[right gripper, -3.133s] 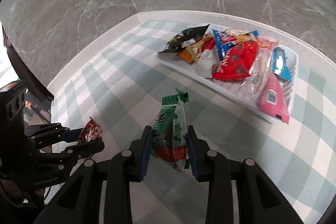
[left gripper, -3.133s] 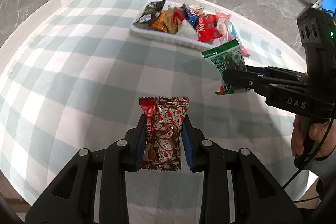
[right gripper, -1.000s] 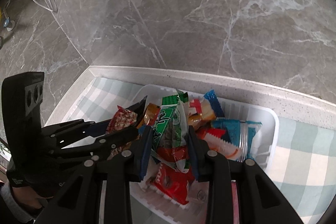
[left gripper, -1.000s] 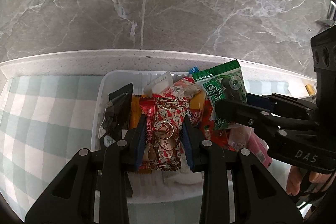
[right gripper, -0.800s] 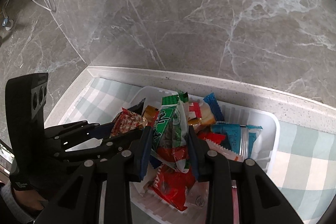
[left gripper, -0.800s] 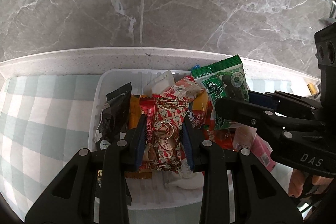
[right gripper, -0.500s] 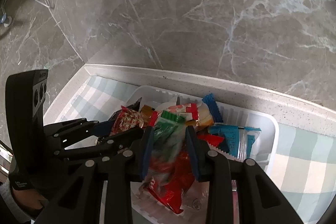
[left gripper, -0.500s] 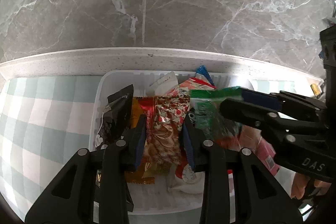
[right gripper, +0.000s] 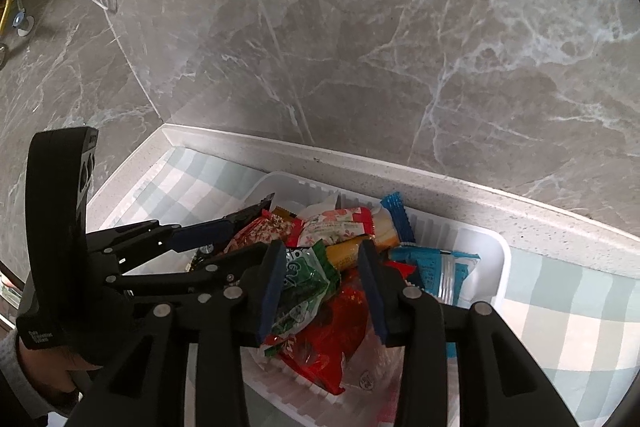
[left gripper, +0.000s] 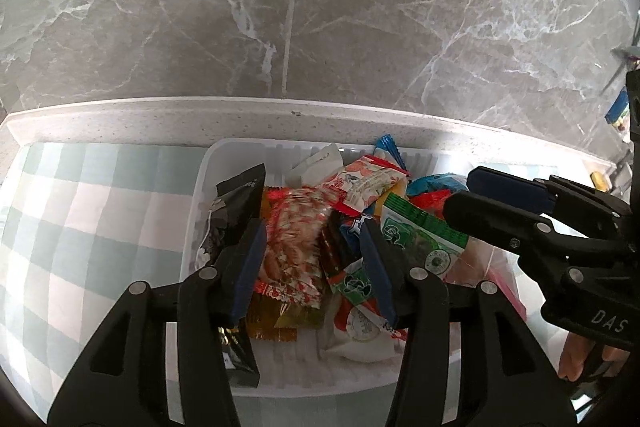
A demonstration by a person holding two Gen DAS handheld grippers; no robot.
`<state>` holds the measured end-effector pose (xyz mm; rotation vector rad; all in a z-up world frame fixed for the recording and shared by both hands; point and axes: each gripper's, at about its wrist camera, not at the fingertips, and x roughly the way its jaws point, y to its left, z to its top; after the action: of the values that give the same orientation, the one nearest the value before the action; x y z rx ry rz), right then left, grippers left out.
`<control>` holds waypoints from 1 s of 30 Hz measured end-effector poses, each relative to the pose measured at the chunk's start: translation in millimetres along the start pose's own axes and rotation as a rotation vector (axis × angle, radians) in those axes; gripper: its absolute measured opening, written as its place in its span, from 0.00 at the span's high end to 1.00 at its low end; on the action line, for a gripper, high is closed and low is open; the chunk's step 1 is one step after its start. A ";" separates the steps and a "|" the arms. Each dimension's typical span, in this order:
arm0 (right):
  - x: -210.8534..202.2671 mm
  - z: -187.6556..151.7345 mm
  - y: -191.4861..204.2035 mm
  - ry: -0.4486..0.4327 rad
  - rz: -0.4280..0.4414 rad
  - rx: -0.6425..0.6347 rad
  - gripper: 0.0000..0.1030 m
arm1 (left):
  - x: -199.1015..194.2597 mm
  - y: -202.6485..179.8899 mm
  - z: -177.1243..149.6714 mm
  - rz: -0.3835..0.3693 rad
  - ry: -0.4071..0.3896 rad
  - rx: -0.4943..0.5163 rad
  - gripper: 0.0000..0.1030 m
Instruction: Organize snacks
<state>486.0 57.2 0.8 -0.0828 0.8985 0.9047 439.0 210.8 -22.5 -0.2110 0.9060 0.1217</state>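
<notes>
- The red patterned snack pack lies between the left tool's fingers, dropped onto the heap in the white tray; the green pack sits likewise between the right tool's fingers, resting on a big red bag below it.
- Risk, as I judge it: the heap is high and loose, so either pack could slide toward the tray's near rim, or catch on a blue pad as the tool lifts away and get dragged out.
- The two tools hang side by side and close together; a sideways pull could knock one into the other.
- Both tools' jaws are opening, part-way wide; the pads look clear of the packs, holding nothing.
- The tray sits ahead of both tools on the checked counter, against its far edge.
</notes>
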 end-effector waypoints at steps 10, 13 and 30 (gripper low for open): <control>-24.1 -5.9 9.0 -0.023 -0.011 -0.013 0.53 | -37.0 0.8 -9.6 -0.015 -0.035 -0.031 0.48; -34.3 -8.3 12.8 -0.034 -0.014 -0.013 0.48 | -49.3 0.5 -13.6 -0.019 -0.045 -0.041 0.45; -128.1 -42.8 30.2 -0.141 -0.047 0.030 0.02 | -146.7 -29.6 -64.9 -0.016 -0.118 -0.028 0.03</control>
<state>399.7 -23.9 72.4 -0.0134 0.7755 0.8424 305.2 164.6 58.6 -0.2346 0.7856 0.1307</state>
